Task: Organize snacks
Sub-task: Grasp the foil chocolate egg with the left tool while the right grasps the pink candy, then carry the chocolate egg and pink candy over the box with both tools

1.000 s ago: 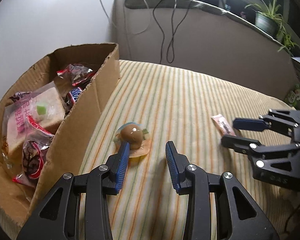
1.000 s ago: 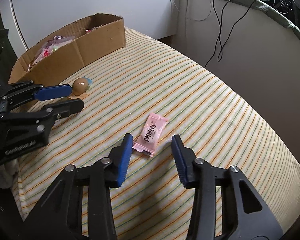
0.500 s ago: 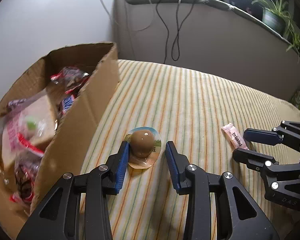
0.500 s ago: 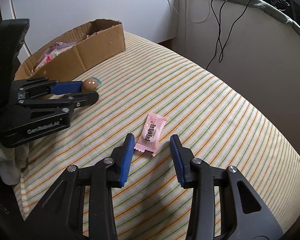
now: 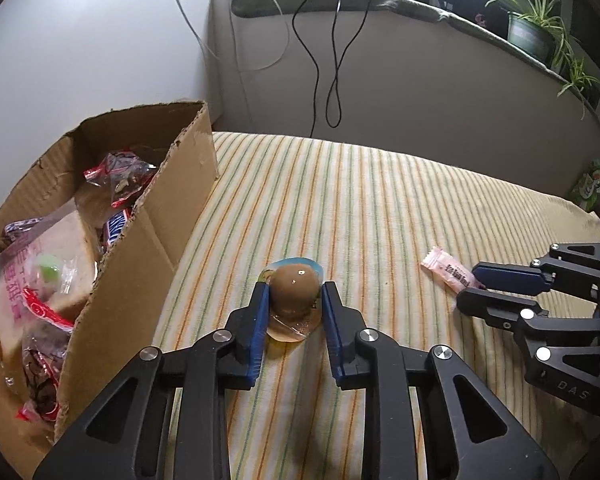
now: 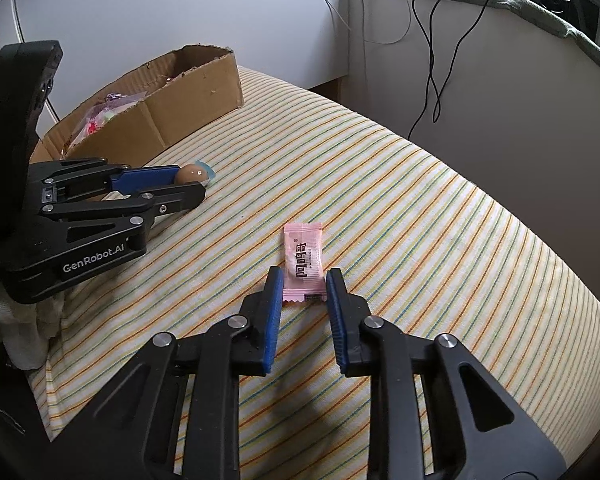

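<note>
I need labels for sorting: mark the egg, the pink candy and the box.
egg (image 5: pixel 293 289): left wrist view, brown top of the egg.
pink candy (image 6: pixel 303 258): right wrist view, printed middle of the wrapper.
box (image 5: pixel 152 236): left wrist view, outer side wall.

We see our right gripper (image 6: pixel 303 280) with its jaws just closed onto the lower end of a flat pink candy sachet (image 6: pixel 304 263) lying on the striped yellow cloth (image 6: pixel 420 240); our left gripper (image 6: pixel 198 184) pinches a brown, glossy, egg-shaped snack (image 6: pixel 189 173) near the open brown cardboard box (image 6: pixel 188 92).

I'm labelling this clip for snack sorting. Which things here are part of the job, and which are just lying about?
Job: brown packaged egg in left gripper; pink candy packet in right gripper; cardboard box of snacks.

Lying about: black cables; potted plant; striped cover.
</note>
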Available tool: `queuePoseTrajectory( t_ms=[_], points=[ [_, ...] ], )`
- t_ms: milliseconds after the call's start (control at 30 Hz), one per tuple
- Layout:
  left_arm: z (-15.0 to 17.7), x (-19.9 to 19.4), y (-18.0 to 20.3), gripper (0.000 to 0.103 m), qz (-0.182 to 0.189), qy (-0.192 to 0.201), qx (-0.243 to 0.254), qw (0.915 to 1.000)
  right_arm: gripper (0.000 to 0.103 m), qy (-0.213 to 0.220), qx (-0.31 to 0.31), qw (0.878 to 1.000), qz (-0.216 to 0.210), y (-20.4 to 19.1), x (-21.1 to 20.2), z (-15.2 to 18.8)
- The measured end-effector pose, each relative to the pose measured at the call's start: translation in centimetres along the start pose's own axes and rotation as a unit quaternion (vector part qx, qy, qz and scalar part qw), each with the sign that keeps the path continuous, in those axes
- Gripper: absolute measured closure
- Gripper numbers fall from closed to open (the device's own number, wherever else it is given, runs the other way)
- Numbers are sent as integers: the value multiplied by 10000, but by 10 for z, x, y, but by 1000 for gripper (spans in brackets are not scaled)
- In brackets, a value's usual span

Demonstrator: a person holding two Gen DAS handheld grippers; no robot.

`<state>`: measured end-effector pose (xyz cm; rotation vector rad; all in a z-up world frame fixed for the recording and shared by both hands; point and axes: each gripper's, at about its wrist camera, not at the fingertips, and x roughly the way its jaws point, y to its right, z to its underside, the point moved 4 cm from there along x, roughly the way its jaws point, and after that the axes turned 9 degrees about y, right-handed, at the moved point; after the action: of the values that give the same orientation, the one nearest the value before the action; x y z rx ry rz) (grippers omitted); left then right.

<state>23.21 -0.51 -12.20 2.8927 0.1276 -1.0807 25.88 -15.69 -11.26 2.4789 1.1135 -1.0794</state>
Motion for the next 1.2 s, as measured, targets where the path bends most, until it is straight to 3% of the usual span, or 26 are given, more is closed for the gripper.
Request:
queuePoseTrajectory(
  t_ms=[633,933,1200],
  points=[
    [-9,-61,0,79,410,545,-13,9977,80,221,158,9990,354,-14,-35,-11],
    [-12,-102,-26,79,418,907,-137,9949,80,446,28,9981,413,-42,-59,-31],
    [-13,-125,-57,79,348,1116,-283,9927,80,600,-18,9977,317,-72,-54,-62]
  ],
)
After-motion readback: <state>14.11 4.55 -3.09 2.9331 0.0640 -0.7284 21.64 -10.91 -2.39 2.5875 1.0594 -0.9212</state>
